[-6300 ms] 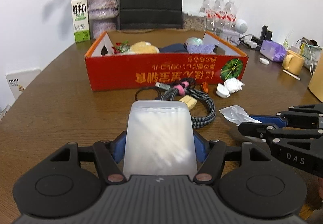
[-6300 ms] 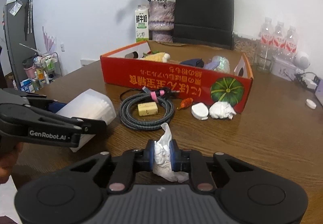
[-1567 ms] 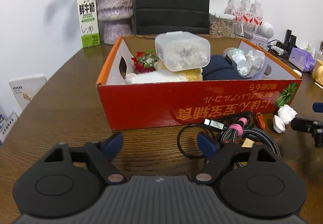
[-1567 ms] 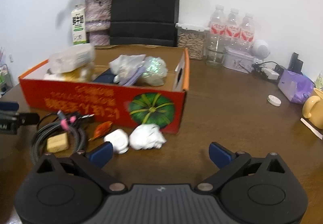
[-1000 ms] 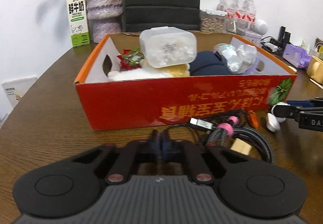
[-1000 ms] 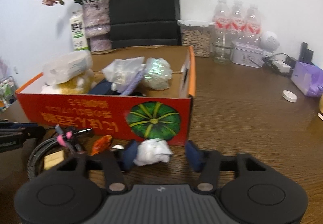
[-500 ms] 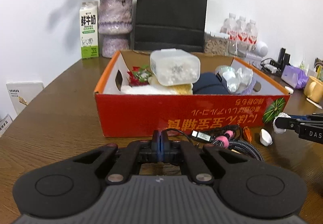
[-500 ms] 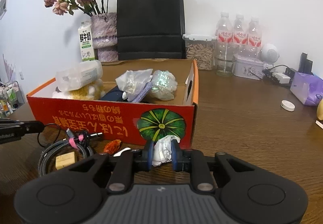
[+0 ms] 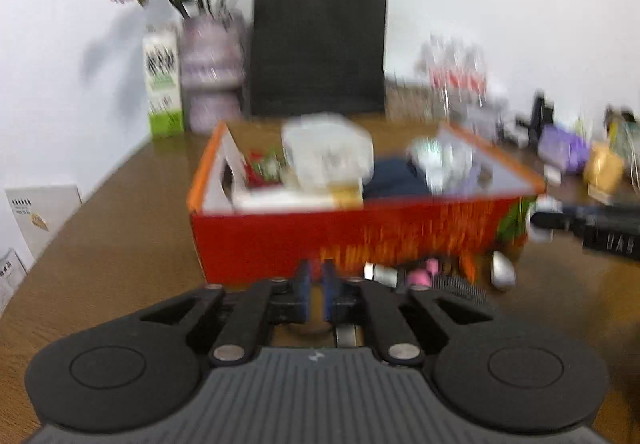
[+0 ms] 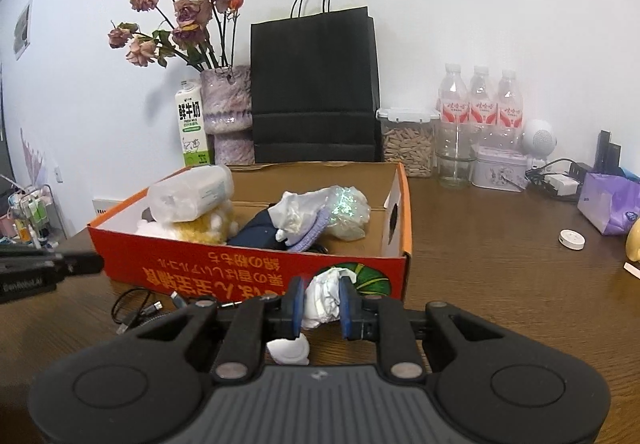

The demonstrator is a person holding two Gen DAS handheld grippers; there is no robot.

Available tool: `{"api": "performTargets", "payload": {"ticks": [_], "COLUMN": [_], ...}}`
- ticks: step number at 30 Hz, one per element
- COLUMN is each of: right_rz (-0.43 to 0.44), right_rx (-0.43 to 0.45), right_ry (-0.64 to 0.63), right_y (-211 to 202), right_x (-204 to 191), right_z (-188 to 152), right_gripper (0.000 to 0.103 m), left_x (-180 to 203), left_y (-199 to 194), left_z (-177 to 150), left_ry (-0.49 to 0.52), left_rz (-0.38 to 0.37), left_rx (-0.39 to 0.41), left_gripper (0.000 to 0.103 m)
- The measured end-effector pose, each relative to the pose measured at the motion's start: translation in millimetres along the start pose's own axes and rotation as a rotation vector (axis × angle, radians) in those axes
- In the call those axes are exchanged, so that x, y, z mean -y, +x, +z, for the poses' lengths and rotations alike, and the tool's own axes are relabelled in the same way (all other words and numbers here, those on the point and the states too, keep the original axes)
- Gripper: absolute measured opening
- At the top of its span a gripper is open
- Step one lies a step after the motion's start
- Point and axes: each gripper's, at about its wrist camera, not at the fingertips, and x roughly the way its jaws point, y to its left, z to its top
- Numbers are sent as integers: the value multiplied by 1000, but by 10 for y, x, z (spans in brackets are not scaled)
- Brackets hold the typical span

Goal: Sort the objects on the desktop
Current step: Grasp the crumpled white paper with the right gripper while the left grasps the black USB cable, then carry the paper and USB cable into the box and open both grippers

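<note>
R gripper (image 10: 319, 303) clamps crumpled tissue (image 10: 323, 298) at red box (image 10: 256, 268) front wall; L gripper (image 9: 316, 290) nearly closed, empty. Risk: tissue snags box rim, slips out.

Red box (image 10: 248, 268) – green pumpkin print; black bag (image 10: 316, 84)

Milk carton (image 10: 192, 134) reads 鲜牛奶 w/ small "FRESH MILK" under it; red box (image 10: 248, 268) front has upside-down yellow CJK print, too hard to read; left gripper (image 10: 86, 264) arm shows partial "GenRobot.AI"; bottle labels (image 10: 482, 111) illegible.
</note>
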Motion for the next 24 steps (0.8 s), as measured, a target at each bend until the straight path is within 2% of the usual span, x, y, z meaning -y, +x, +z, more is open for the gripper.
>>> {"api": "performTargets", "payload": {"ticks": [1,2,5,6,7,9,14,19,24], "right_rz": [2,5,12,13,13,12,21,32,33], "right_rx": [-4,-9,-22,-26,-29,-37,-43,-22,19], "right_ry": [-2,-4,-4,-5,-5,2,16,18,14], "right_y": [8,16,36,39,45,58,65,3,-115], "right_x": [-6,-9,-4,5,7,32,68,66,101], "right_z": [-5,-9,-25,-32,-43,-62,-94,-67,24], "right_gripper": [17,17,17,17,17,17,17,17,17], "left_x": [-5,-4,21,29,40,83,111,75,73], "left_y": [50,99,224,263,300,327,251,-20,-329], "left_z": [-22,-39,-73,-78,-91,-119,-139,-96,125], "left_ry": [-8,-14,-15,-12,-6,36,45,31,6], "left_rz": [-12,-20,-46,-58,-61,-40,-24,-12,-35], "left_rx": [-24,-40,-79,-94,-111,-111,-89,-3,111], "left_gripper": [42,46,40,33,20,13,13,13,13]}}
